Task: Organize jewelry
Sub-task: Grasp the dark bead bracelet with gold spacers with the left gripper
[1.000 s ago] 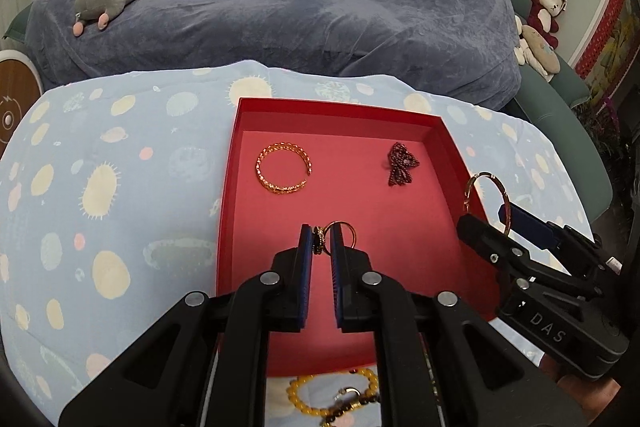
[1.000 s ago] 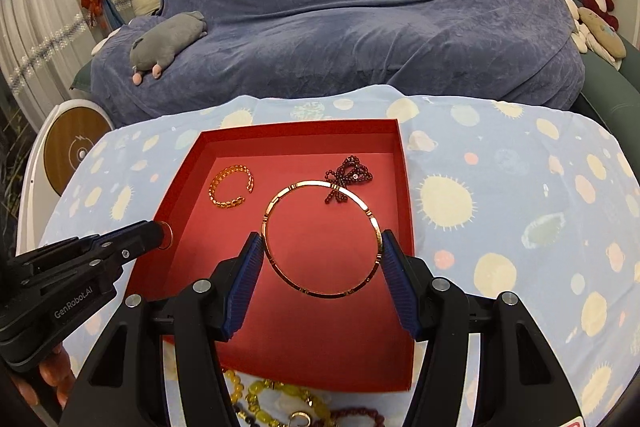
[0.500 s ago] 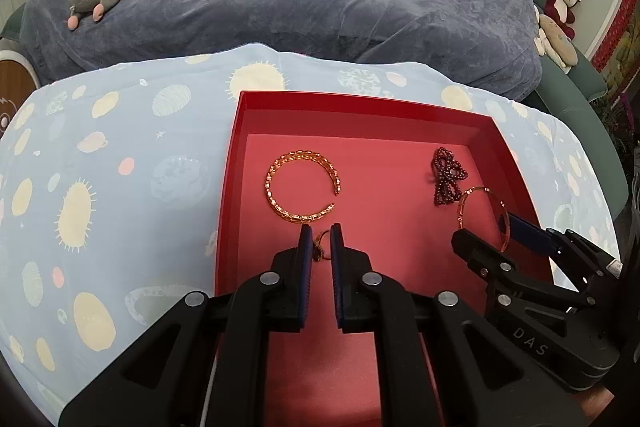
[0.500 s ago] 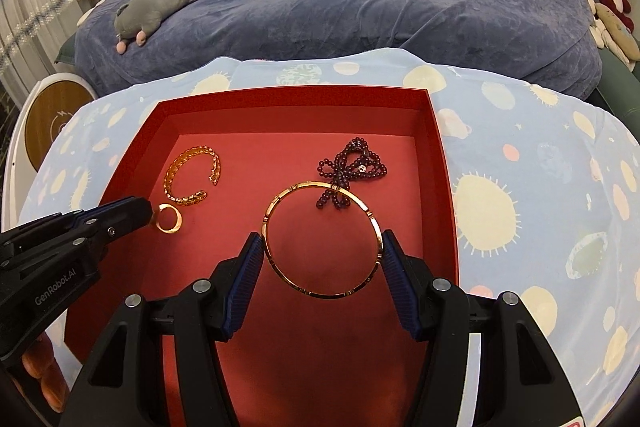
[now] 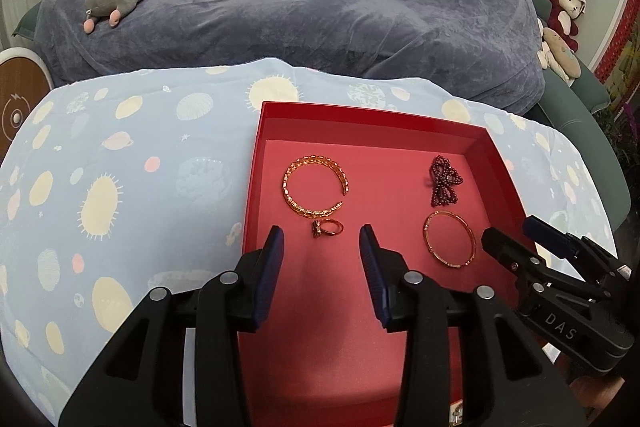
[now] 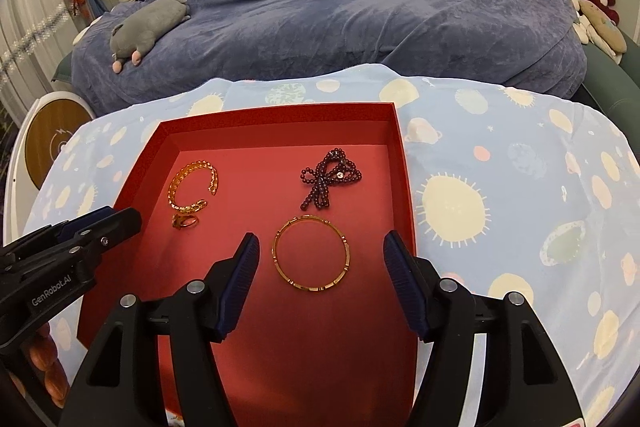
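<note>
Left gripper: our left gripper [image 5: 322,243] hangs over the near left part of the tray, its jaws opening; the pads press on nothing, and the ring lies on the tray floor in the gap just beyond the tips.
Right gripper: our right gripper [image 6: 320,251] has its jaws opening too — the thin bangle lies flat on the tray between the blue pads, touching neither.
Tray: a shallow red tray [image 5: 372,115] sits on a pale blue cloth [image 5: 120,167] printed with suns and planets.
Ring: a small gold ring [image 5: 327,228] lies just beside the near end of the chain bracelet; whether the two touch we cannot tell.
Chain bracelet: an open gold cuff of linked pieces [image 5: 316,191], in the left half of the tray.
Thin bangle: a closed gold hoop [image 6: 311,253], in the right half, nearer to us than the bead bow.
Bead bow: dark red beads tied in a bow [image 6: 330,179], toward the far right of the tray floor — apart from the bangle.
Behind the table: a grey-blue blanket [image 6: 340,3] with a grey plush animal [image 6: 148,25] lying on it.
</note>
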The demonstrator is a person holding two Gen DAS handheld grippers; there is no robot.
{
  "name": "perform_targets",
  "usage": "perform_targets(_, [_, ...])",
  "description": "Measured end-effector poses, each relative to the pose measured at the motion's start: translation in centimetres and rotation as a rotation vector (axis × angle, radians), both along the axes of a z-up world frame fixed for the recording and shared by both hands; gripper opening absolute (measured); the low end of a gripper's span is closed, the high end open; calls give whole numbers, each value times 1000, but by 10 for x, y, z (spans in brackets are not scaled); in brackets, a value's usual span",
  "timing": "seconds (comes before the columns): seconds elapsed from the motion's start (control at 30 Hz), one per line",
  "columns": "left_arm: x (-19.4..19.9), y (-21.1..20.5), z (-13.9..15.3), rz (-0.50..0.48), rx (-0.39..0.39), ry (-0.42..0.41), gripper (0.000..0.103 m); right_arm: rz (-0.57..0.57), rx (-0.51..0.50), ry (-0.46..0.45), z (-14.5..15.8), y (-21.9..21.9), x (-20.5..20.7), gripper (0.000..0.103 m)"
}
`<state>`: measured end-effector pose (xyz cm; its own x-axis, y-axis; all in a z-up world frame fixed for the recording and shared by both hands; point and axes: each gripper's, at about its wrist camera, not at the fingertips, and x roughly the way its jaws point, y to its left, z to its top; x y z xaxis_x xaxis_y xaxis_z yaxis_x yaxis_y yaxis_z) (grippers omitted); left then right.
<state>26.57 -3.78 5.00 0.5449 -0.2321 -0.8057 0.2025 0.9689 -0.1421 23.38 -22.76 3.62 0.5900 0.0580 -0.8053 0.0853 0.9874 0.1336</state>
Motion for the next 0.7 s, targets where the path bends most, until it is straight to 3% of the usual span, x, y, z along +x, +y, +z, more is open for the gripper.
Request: perform_targets(0.7, [-112,17,25,3,-20,-8,43,-29,-29,-6,19,-1,-122,62])
